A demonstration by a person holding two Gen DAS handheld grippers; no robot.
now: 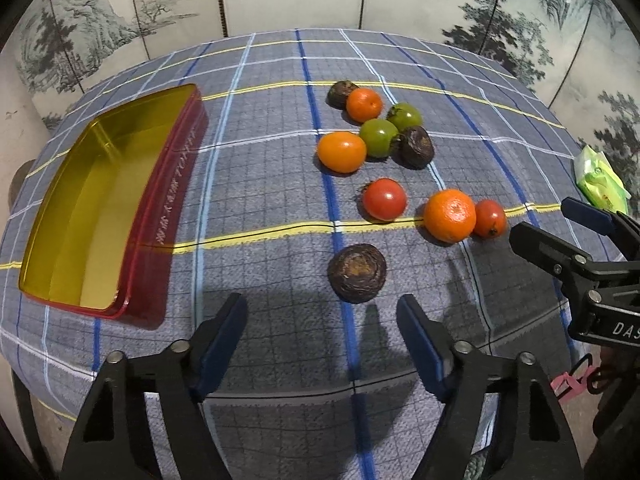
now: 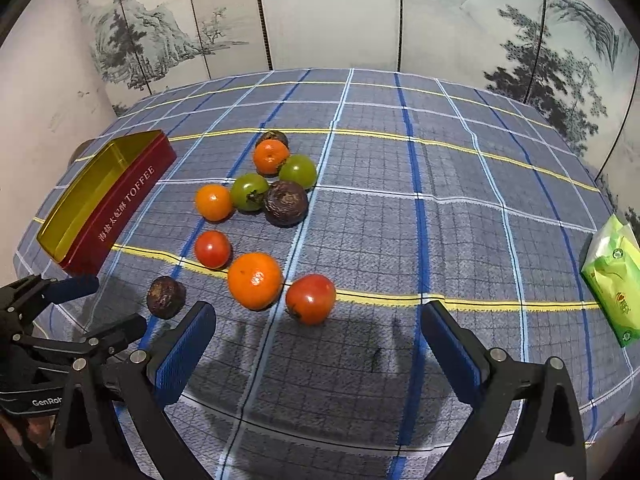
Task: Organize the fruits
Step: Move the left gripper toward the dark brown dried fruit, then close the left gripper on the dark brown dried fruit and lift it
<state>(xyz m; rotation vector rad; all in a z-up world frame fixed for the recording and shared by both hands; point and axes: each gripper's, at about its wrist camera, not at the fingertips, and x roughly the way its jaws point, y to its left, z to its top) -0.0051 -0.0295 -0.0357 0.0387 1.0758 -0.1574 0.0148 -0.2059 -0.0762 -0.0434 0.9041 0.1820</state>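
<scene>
Several fruits lie loose on the checked cloth: oranges, red tomatoes, green tomatoes and dark brown wrinkled fruits. In the left wrist view my left gripper (image 1: 322, 312) is open and empty, just short of a brown fruit (image 1: 357, 267). A big orange (image 1: 449, 216) and a red tomato (image 1: 489, 218) lie right of it. My right gripper (image 2: 318, 320) is open and empty, just short of that red tomato (image 2: 311, 298), with the orange (image 2: 255, 280) to its left. The red toffee tin (image 1: 100, 200) with a gold inside stands empty at the left.
A green tissue pack (image 2: 614, 276) lies at the table's right edge. A painted folding screen stands behind the table. Each gripper shows in the other's view: the right gripper (image 1: 540, 224) and the left gripper (image 2: 100, 308).
</scene>
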